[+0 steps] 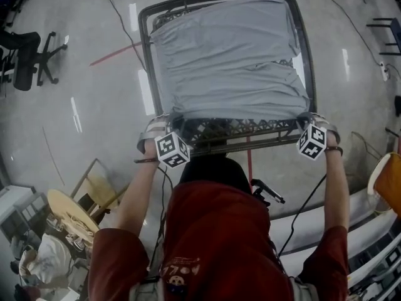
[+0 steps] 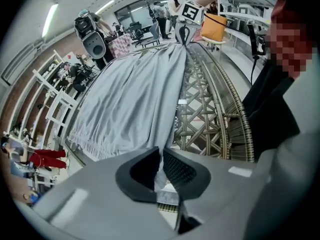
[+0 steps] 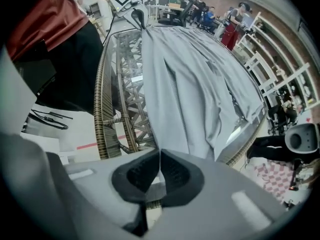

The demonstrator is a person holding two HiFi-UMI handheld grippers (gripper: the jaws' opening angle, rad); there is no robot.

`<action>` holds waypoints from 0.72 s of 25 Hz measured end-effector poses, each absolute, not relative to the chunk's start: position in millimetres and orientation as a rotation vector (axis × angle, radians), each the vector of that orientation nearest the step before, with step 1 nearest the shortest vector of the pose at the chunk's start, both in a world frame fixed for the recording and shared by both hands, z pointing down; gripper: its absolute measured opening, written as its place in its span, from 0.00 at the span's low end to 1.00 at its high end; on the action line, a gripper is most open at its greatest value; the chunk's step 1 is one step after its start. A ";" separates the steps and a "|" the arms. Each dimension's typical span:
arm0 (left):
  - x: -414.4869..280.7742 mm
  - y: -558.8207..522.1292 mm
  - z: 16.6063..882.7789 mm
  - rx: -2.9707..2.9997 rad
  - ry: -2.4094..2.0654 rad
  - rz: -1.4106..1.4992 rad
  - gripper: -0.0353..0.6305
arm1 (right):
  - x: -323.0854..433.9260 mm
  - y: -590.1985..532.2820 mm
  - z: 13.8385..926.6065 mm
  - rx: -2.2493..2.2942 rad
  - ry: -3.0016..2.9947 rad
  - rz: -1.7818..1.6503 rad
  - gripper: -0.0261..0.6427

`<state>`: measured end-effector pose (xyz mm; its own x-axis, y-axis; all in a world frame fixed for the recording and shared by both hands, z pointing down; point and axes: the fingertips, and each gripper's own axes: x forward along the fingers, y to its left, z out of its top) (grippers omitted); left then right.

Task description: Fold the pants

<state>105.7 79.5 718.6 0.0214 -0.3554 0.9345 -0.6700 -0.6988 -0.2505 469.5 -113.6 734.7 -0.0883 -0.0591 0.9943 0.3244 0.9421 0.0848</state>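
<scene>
Left gripper (image 2: 161, 171) was clenched on a thin pinch of grey cloth, the near-left corner of the pants (image 1: 232, 55); in the head view it (image 1: 166, 120) pointed steeply down at that corner. The pants lay spread flat and lightly creased over a wicker table (image 1: 238, 133), covering most of the top, with bare lattice showing along the near rim. Whether the near edge was waistband or hems could not be told. Right gripper (image 3: 159, 171) was likewise shut on the near-right corner, standing at the table's near-right side (image 1: 311, 120).

Judging by this, the grasp for the first fold was made and the lift had not begun. The next move seemed to call for raising both corners together and level, keeping the edge taut between them, then carrying it over toward the far edge so the halves meet squarely.
</scene>
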 end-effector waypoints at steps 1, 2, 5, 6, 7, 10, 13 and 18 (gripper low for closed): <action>105.5 81.2 716.4 2.039 -1.066 1.726 0.10 | 471.0 -112.4 733.4 -0.195 -1.633 -0.328 0.05; 105.9 83.3 714.3 2.040 -1.070 1.721 0.09 | 472.3 -110.5 731.7 -0.182 -1.638 -0.329 0.05; 109.6 93.0 709.2 2.044 -1.072 1.713 0.09 | 477.2 -101.0 725.4 -0.147 -1.654 -0.327 0.05; 111.3 97.3 707.7 2.045 -1.073 1.713 0.09 | 479.2 -96.6 723.6 -0.139 -1.656 -0.327 0.05; 113.0 101.7 706.5 2.046 -1.074 1.713 0.09 | 481.4 -91.7 722.2 -0.135 -1.657 -0.326 0.05; 120.0 114.0 704.5 2.050 -1.066 1.720 0.09 | 490.2 -76.0 718.9 -0.126 -1.659 -0.318 0.05; 128.6 127.0 701.3 2.056 -1.055 1.725 0.09 | 501.5 -58.3 715.6 -0.131 -1.658 -0.302 0.05; 141.0 155.6 698.8 2.061 -1.039 1.724 0.09 | 516.1 -27.8 714.0 -0.134 -1.654 -0.276 0.05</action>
